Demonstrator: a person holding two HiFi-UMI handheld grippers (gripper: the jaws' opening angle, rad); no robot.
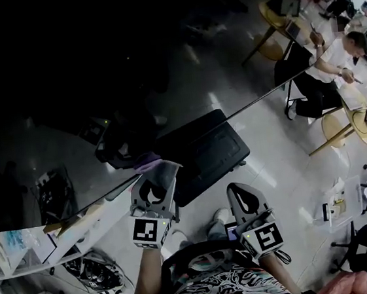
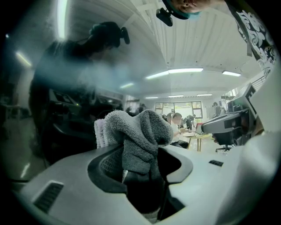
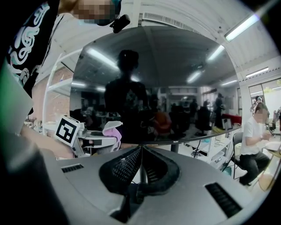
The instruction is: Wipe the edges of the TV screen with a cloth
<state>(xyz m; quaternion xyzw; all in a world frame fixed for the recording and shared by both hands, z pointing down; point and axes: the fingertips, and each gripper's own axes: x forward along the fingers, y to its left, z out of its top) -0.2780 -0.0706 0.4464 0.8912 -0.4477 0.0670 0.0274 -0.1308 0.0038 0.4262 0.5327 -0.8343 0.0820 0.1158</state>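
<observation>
Cloth: grey, fluffy, bunched, clamped between the jaws of the left gripper, up against the lower edge of the dark, reflective TV screen. Edge wiping looks to be in hand. Next move: slide right along that edge, keeping contact. Right gripper closed on nothing, near right.
</observation>
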